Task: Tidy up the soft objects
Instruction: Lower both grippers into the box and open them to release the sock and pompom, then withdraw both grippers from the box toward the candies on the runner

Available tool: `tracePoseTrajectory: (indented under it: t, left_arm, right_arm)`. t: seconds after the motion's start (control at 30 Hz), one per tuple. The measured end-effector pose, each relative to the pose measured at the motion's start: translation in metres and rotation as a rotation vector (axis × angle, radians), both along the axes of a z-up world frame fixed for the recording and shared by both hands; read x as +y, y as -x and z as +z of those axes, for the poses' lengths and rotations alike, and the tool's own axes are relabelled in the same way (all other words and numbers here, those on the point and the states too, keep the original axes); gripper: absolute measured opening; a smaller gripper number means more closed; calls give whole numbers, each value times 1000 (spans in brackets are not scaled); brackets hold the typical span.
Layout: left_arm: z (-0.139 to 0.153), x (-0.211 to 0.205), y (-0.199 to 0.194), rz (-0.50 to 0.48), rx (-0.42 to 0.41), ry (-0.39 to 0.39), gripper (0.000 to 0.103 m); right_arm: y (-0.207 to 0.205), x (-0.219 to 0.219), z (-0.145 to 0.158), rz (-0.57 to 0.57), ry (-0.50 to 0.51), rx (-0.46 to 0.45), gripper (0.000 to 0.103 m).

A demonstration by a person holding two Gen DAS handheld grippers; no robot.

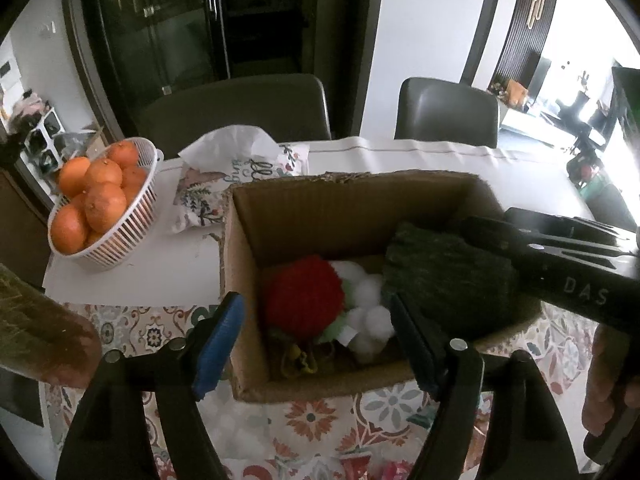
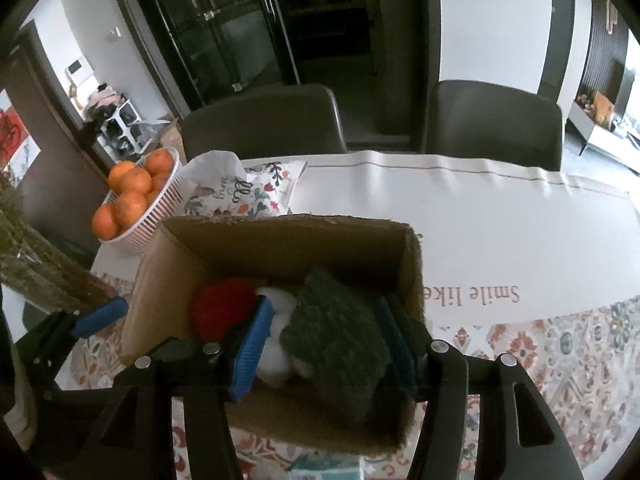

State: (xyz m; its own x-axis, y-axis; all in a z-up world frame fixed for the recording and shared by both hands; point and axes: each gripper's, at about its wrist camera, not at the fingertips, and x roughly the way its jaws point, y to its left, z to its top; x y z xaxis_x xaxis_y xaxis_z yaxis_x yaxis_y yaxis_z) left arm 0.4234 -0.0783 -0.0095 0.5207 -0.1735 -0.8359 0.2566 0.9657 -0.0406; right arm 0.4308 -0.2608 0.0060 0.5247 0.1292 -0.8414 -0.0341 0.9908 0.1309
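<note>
An open cardboard box point(image 1: 304, 216) point(image 2: 280, 240) stands on the table. Inside lie a red knitted ball point(image 1: 304, 296) point(image 2: 220, 310), white fluffy pom-poms point(image 1: 368, 300) point(image 2: 276, 344) and small items at the bottom. A dark green knitted cloth point(image 1: 444, 276) point(image 2: 340, 332) hangs over the box's right side. My right gripper point(image 2: 324, 344) is open over the box, the green cloth resting against its right finger; it also enters the left wrist view from the right point(image 1: 560, 256). My left gripper point(image 1: 316, 344) is open and empty at the box's near wall.
A white basket of oranges point(image 1: 100, 200) point(image 2: 136, 200) stands at the left. A floral tissue pack point(image 1: 232, 172) point(image 2: 244, 188) lies behind the box. Two grey chairs point(image 1: 448, 108) stand at the table's far edge. A brown vase with dried stems point(image 1: 36, 320) is near left.
</note>
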Motion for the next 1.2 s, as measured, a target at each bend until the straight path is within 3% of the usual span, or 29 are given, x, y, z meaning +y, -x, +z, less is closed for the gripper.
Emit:
tracePoseTrajectory:
  t: [0.37, 0.6, 0.83, 1.2]
  left_arm:
    - [27, 2, 45, -10, -42, 13, 79]
    - [30, 1, 78, -34, -47, 1, 79]
    - [28, 2, 106, -36, -38, -13, 79]
    - [4, 6, 138, -25, 31, -25, 79]
  right_arm:
    - [49, -1, 26, -32, 42, -31, 59]
    - [88, -2, 36, -45, 65, -64, 66]
    - [121, 0, 30, -53, 63, -60, 66]
    - [148, 4, 3, -22, 55, 17, 66]
